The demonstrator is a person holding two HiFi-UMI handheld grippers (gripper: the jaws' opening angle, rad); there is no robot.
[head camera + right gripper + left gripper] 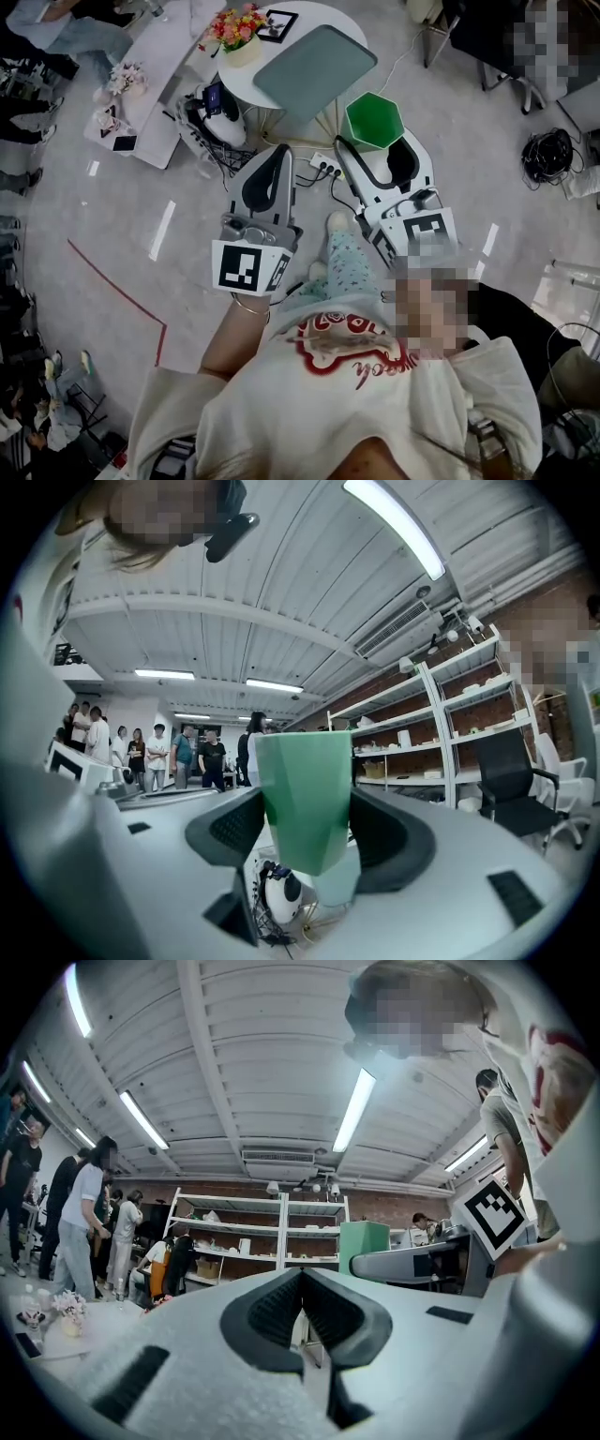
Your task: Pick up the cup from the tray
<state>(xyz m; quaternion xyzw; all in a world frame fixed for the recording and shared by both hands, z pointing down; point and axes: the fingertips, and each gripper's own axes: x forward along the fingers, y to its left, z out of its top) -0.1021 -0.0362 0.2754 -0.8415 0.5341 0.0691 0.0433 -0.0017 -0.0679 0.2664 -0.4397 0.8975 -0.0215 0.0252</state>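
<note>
Judging from how things lie, the pick-up looks all but done: the green faceted cup (373, 120) is off the grey tray (314, 61), which sits bare on the round white worktop (323, 13) beside a pot of flowers (234, 28). In the head view the cup hangs in the air over the floor, on the person's side of the worktop and apart from the tray. What is left, if anything, is only to carry it clear or hold it steady. The right tongs (377, 148) stand wide apart, because the cup fills the gap; in the right gripper view the dark pads (234, 829) press against its sloping sides, with the rim above them and the narrow base below. The cup is upright in that grip. The left tongs (278, 155) are drawn together at the tips with nothing between them, held low beside the right ones and touching no object.
</note>
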